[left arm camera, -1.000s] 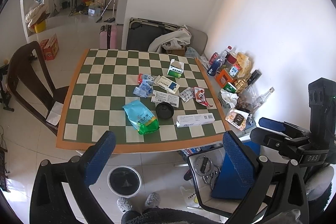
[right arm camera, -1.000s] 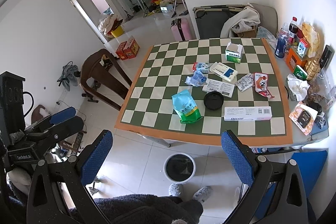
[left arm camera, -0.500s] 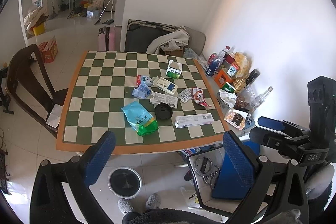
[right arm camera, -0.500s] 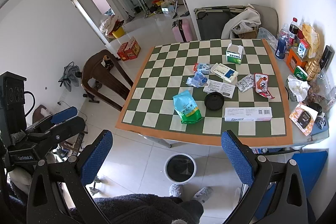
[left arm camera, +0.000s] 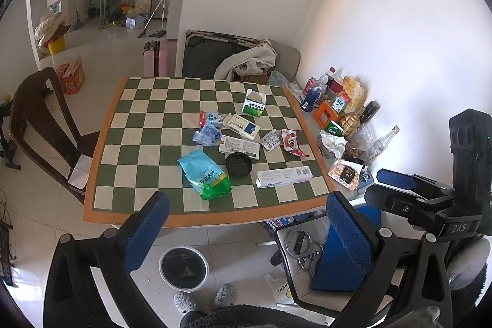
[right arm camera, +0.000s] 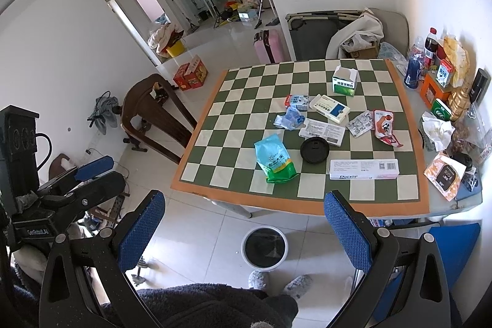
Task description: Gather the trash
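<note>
Trash lies on the checkered table [left arm camera: 144, 125] [right arm camera: 233, 112]: a blue-green rice bag [left arm camera: 204, 174] [right arm camera: 275, 159], a black lid [left arm camera: 239, 164] [right arm camera: 314, 150], a long white box [left arm camera: 284, 176] [right arm camera: 363, 169], a red wrapper [left arm camera: 292, 142] [right arm camera: 384, 128], a green-white open box [left arm camera: 253, 103] [right arm camera: 344, 81], a flat medicine box [left arm camera: 242, 126] [right arm camera: 329, 109] and crumpled blue plastic [left arm camera: 206, 135] [right arm camera: 289, 119]. A white bin with a black liner [left arm camera: 184, 266] [right arm camera: 265, 247] stands on the floor before the table. My left gripper [left arm camera: 246, 229] and right gripper [right arm camera: 243, 231] are open, empty, above the bin, short of the table.
A dark wooden chair [left arm camera: 40, 112] [right arm camera: 153, 112] stands left of the table. Bottles, boxes and bags [left arm camera: 338, 112] [right arm camera: 442, 76] crowd the table's right edge by the wall. A metal-framed chair with a blue seat [left arm camera: 335, 260] is at lower right. My slippered feet [left arm camera: 203, 298] are below.
Both grippers have drawn back and risen slightly, so the table looks a little smaller. Nothing on the table has moved.
</note>
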{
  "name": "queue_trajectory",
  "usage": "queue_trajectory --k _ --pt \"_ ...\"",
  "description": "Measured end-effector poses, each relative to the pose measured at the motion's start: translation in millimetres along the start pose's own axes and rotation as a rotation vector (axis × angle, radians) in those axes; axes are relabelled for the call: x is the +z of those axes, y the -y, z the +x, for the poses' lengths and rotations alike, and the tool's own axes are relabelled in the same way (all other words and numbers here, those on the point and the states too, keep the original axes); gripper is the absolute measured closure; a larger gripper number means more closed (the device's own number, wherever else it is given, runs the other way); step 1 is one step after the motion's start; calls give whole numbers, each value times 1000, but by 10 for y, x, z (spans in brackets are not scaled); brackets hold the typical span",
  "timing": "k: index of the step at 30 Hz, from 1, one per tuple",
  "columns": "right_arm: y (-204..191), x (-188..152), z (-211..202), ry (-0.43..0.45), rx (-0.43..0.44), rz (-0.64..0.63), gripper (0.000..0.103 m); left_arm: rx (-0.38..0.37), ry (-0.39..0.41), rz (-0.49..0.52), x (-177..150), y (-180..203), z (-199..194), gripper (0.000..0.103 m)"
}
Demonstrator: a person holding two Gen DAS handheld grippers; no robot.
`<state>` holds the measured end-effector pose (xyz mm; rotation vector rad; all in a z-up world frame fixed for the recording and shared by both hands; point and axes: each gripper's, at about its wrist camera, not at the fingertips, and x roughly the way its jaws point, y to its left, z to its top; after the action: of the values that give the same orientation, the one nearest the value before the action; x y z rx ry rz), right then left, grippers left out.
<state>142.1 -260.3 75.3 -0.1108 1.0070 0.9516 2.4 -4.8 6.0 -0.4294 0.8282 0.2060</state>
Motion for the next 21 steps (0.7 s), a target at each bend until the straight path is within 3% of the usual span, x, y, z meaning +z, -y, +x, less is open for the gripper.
queue_trajectory --k 21 --pt "31 -18 3 1 3 2 0 0 -3 2 -17 49 -7 0"
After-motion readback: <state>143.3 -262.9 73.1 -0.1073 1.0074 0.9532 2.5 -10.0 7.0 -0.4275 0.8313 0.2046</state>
